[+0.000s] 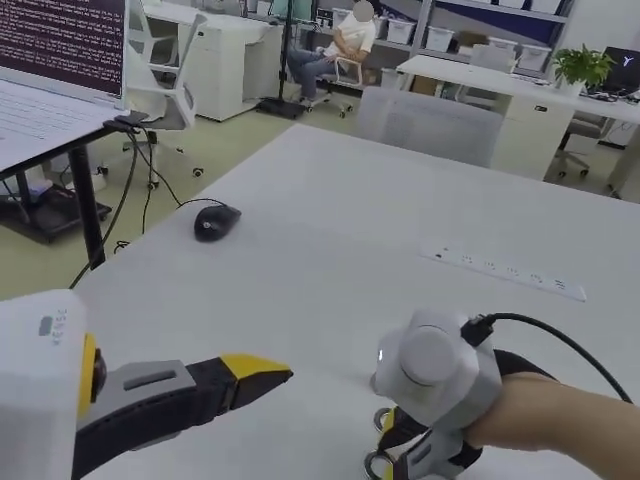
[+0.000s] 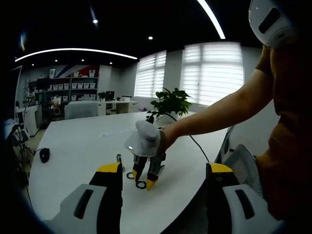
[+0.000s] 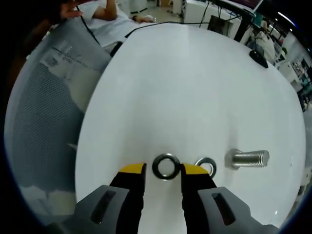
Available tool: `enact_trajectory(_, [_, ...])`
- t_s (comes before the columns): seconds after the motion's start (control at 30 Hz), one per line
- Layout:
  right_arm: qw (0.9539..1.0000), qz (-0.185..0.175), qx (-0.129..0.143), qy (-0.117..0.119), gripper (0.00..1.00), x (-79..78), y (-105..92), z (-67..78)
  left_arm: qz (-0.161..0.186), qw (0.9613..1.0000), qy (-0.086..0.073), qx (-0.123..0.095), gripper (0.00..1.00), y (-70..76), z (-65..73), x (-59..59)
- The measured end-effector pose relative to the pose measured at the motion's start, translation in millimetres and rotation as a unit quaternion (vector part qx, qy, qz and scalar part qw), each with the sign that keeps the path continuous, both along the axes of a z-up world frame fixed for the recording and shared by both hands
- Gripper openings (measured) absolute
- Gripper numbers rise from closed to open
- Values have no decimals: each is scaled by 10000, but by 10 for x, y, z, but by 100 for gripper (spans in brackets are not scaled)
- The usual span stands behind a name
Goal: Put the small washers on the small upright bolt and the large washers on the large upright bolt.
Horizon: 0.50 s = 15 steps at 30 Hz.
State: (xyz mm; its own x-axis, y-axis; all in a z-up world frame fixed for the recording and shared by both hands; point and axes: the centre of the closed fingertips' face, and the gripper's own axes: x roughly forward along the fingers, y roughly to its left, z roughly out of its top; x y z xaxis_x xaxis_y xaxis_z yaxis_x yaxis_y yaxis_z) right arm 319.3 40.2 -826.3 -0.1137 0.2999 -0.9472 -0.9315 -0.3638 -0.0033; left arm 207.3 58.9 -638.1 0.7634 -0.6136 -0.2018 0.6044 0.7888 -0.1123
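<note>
A broad white table (image 1: 400, 220) is stretching across the head view, with a grey mesh chair (image 1: 430, 125) standing at its far edge. A person's bare forearm (image 2: 209, 119) is reaching in over the tabletop and carrying the right gripper (image 3: 164, 170), which is pointing down at the surface near the table's near edge. The left gripper (image 2: 165, 168) is hovering above the table with its yellow-tipped jaws spread wide and nothing between them. A white power strip (image 1: 505, 270) is lying flat towards the far side, and a black mouse (image 1: 215, 221) is sitting well apart from it on the left. In the right gripper view, an upright bolt (image 3: 248, 158) is standing on the table just beside the gripper's tips. One washer (image 3: 165, 156) is sitting between the right gripper's two jaw tips, which are bracketing it closely; whether they are pressing on it I cannot tell. A second washer (image 3: 206, 159) is lying between that jaw and the bolt
</note>
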Motion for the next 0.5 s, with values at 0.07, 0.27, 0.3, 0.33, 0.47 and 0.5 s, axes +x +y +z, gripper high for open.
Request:
enact_trajectory(0.07, [10000, -42, -10, 5, 29, 13, 5, -1, 12, 10000, 5, 7, 69, 6, -11, 1])
enact_trajectory(0.27, [10000, -32, -36, -42, 25, 31, 6, 1, 33, 10000, 6, 13, 69, 31, -16, 4])
enact_trajectory(0.3, [10000, -20, -29, -44, 25, 32, 3, 4, 42, 10000, -2, 8, 69, 35, -11, 9])
enact_trajectory(0.33, [10000, 9, -18, -50, 25, 33, 4, 2, 42, 10000, -3, 5, 69, 36, -10, 11])
enact_trajectory(0.47, [9999, -54, -28, -102, 23, 33, 9, 3, 42, 10000, -22, 2, 69, 32, -4, 27])
enact_trajectory(0.5, [9999, -62, -32, -117, 22, 34, 8, 4, 36, 10000, -23, 3, 69, 25, -7, 30])
